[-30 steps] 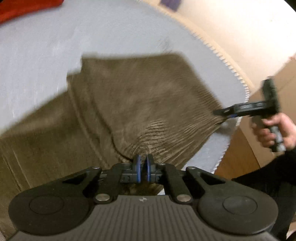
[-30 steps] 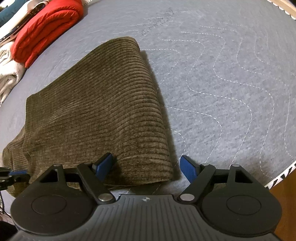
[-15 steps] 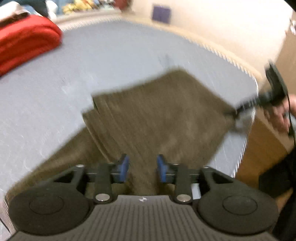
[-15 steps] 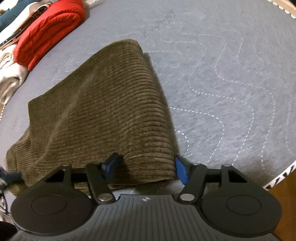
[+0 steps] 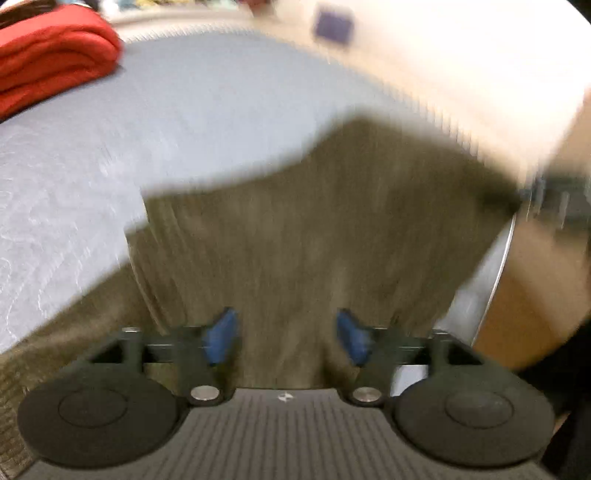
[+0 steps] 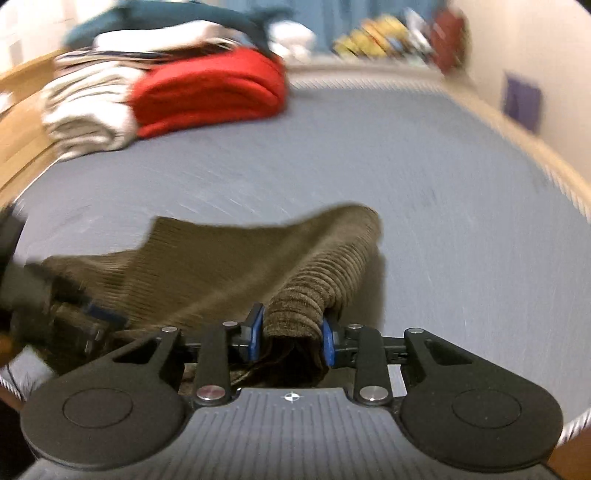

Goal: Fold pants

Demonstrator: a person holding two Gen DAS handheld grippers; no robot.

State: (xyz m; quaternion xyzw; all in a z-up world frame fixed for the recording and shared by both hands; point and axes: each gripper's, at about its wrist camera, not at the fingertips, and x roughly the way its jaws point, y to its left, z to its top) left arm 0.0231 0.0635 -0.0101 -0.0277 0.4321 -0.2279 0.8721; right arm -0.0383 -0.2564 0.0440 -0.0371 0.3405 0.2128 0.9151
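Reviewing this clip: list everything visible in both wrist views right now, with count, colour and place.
pants: one, olive-brown corduroy, on the mattress near its front edge, one bunched end lifted.
mattress: one, grey quilted, fills both views.
red garment: one, folded, far left of the mattress.
pale clothes: a pile, white and beige, left of the red garment; count unclear.
teal garment: one, on top of that pile.
purple patch: one, on the cream wall; too blurred to identify.
left claw: one, black with blue pads, opening over the pants, gripping nothing.
right claw: one, same colours, closing on the bunched pants end.
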